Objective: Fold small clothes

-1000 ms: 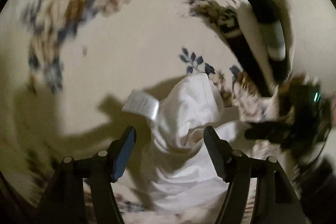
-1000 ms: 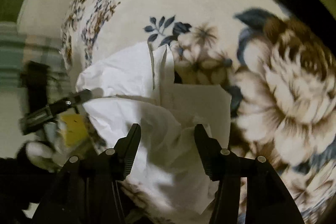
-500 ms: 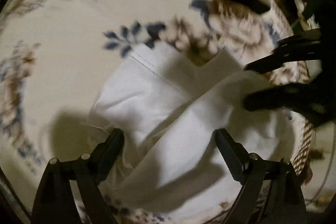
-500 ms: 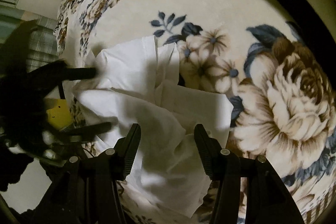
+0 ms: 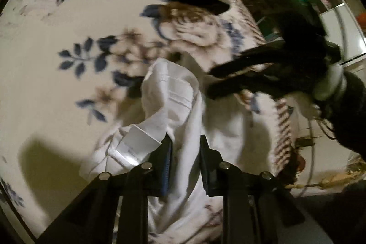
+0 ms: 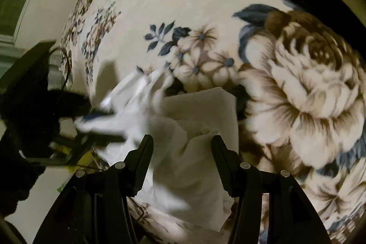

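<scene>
A small white garment (image 5: pixel 178 106) lies crumpled on a floral blanket (image 5: pixel 68 88). My left gripper (image 5: pixel 184 145) is shut on a bunched fold of it near the white care label (image 5: pixel 137 143), lifting that part up. In the right wrist view the same garment (image 6: pixel 192 129) lies under my right gripper (image 6: pixel 181 143), which is open with cloth between and below its jaws. The left gripper shows there at the left (image 6: pixel 100 120), clamped on the blurred cloth edge. The right gripper shows in the left wrist view (image 5: pixel 219 81), open beside the garment.
The blanket (image 6: pixel 297 84) has large brown and blue flowers and covers a bed-like surface. Its edge drops off at the right in the left wrist view (image 5: pixel 283 129). Room clutter and a white cabinet (image 5: pixel 347 22) stand beyond it.
My left gripper has closed on the garment's fold and pulled it up. The cloth on the left side has bunched and moved. My right gripper has stayed open over the garment.
</scene>
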Available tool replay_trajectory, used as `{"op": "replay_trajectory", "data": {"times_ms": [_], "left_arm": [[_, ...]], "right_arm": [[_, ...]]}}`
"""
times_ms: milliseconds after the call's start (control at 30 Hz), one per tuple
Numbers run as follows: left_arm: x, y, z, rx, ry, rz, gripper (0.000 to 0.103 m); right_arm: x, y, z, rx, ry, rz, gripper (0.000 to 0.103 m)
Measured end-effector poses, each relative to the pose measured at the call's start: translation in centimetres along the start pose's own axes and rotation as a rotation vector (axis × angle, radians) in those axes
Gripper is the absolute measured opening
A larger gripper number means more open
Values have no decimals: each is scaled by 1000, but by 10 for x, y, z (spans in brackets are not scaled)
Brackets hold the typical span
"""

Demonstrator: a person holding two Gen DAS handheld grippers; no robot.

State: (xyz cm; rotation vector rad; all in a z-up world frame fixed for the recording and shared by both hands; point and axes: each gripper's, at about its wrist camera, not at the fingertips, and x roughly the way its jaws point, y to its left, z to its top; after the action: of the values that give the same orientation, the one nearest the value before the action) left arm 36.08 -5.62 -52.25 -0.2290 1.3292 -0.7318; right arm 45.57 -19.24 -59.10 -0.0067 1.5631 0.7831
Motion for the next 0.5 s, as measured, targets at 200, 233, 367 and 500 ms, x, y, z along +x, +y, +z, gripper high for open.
{"op": "replay_trajectory", "data": {"times_ms": [200,233,367,500], "left_arm": [[29,25,-1,-252,83,-386,18],[40,41,-1,-329,104,-431,20],[40,85,6,-512,36,-348,20],[8,69,14,-454,-33,-262,61]], "right_arm": [[-6,-7,-7,15,10,7,56],[-6,-7,-8,10,14,2,56],[-7,-9,-5,7,15,-19,56],[-17,0,-2,-32,-10,28,56]]}}
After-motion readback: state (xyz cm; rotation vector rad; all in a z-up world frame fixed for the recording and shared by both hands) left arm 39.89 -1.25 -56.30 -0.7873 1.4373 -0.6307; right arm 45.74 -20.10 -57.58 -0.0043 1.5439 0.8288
